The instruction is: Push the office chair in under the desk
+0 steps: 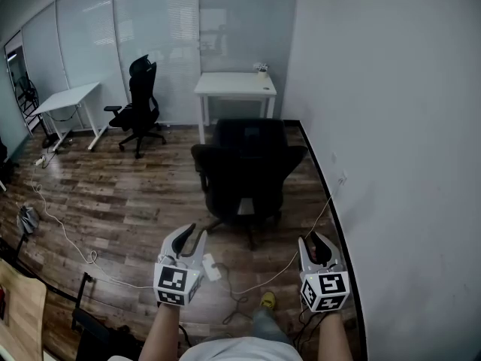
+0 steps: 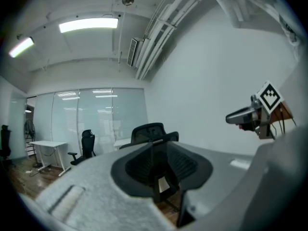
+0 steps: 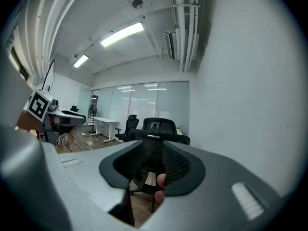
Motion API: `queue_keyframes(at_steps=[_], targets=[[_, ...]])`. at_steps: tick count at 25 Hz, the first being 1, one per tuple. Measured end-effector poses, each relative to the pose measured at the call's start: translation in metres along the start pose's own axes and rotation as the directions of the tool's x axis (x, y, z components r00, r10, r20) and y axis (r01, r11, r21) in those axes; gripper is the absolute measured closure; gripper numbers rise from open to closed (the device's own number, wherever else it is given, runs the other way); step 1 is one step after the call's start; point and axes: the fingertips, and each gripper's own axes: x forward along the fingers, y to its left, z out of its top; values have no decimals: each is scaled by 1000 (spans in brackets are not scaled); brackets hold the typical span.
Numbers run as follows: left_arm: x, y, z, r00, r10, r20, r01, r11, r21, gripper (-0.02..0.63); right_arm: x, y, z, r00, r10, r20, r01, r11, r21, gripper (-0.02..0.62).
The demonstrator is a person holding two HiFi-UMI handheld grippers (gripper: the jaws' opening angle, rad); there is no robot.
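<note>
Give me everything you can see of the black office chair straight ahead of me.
The office chair is black, with a mesh-looking back, a headrest, two armrests and a star base. It stands upright on the wood floor, its back toward us, facing the white desk by the wall, short of it and not tucked under. Only the floor touches it.

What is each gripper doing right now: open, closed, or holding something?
Left gripper: open, holding nothing.
Right gripper: open, holding nothing.

All views toward office chair [image 1: 248, 175]
</note>
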Motion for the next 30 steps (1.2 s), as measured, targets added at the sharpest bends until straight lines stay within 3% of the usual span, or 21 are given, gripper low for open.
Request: queue_keyframes(at_steps=[12, 25, 30], targets=[[105, 22, -21, 998, 18, -56, -18, 1000, -2, 512, 109, -53, -11, 998, 61, -15, -60, 998, 14, 491], [275, 42, -19, 990, 85, -113, -86, 996, -3, 512, 256, -165, -9, 988, 148, -33, -147, 989, 8, 491], [317, 46, -16, 984, 121, -131, -122, 993, 4, 511, 295, -197, -8, 983, 182, -36, -181, 983, 9, 491]])
